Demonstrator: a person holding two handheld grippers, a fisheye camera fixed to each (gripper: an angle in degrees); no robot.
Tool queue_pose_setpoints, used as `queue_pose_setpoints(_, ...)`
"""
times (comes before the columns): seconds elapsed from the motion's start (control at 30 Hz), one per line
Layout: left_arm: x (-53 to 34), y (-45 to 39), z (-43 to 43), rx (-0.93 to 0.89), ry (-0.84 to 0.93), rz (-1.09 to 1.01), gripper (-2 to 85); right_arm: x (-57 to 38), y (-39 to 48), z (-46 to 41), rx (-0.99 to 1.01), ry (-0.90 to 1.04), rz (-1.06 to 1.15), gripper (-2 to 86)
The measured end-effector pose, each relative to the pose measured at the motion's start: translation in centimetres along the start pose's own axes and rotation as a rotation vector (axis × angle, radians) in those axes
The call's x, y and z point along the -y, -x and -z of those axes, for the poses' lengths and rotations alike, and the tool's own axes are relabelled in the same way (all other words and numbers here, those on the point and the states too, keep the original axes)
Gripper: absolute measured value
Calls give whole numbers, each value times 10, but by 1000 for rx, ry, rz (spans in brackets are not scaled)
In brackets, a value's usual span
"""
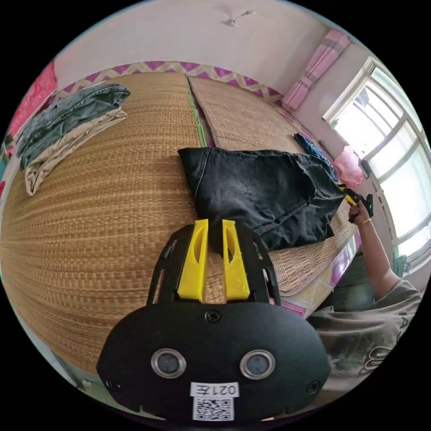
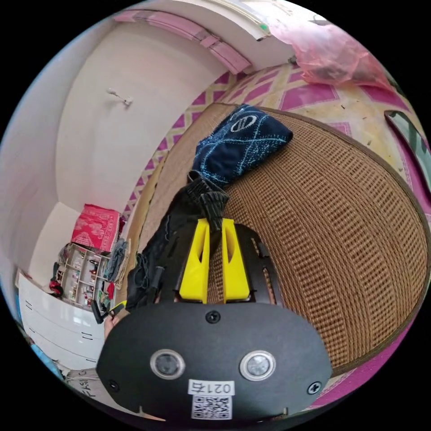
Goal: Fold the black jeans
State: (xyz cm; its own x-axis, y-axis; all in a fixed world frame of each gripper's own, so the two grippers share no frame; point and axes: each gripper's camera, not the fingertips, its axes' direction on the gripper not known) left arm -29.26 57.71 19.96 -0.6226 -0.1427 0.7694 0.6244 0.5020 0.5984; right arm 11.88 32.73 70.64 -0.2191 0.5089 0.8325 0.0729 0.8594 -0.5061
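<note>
Left gripper view looks down over its own claw: the left gripper (image 1: 214, 224) has its two yellow jaws nearly together, with a narrow gap, and an edge of the black jeans (image 1: 260, 197) sits between the tips, so both jaws appear to press on the cloth. From those tips the jeans spread ahead and off to the right of the claw, lying folded over and rumpled on the woven straw mat (image 1: 112, 215). At the far right end of the jeans, well apart from this claw, the right gripper (image 1: 354, 200) pinches the cloth, held by a person's hand (image 1: 359, 217). Far ahead and to the left of the claw lies a pile of blue denim and beige clothes (image 1: 67, 125), clear of the jeans.

Right gripper view shows the right gripper (image 2: 214, 224) with its jaws close together and a bunched, ribbed-looking fold of the black jeans (image 2: 179, 233) caught between the tips. The rest of the jeans hang away to the left of and below this claw, toward the left gripper (image 2: 105, 310) at their other end. Just beyond the tips, touching the jeans, lies a dark blue patterned cloth (image 2: 240, 143) on the mat (image 2: 336, 224). Farther ahead sits a pink plastic bag (image 2: 332, 54).
</note>
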Motion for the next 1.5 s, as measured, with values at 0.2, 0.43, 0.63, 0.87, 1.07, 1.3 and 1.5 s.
queue_pose_setpoints(0.2, 30, -40, 50, 27, -199, -70, 1, -29, -48, 2, -102, 40, 40, 56)
queue_pose_setpoints(0.43, 70, -243, -3, 108, -180, -605, 62, -96, -71, 49, -88, -139, 199, 69)
queue_pose_setpoints(0.63, 109, -328, -99, 37, -36, -693, 60, -145, -26, 25, -218, -79, 412, 73)
queue_pose_setpoints(0.87, 104, -348, -155, 34, 24, -672, 85, -173, 14, -41, -440, 55, 540, 64)
queue_pose_setpoints(1.07, 67, -348, -193, 131, 17, -669, 41, -178, 14, -80, -453, 176, 538, 78)
queue_pose_setpoints(1.3, 17, -274, -167, -43, -142, -491, -7, -182, 4, -98, -396, 227, 497, 79)
queue_pose_setpoints(1.5, -70, -77, -29, -173, -478, -134, -9, -201, 18, -112, -444, 226, 529, 79)
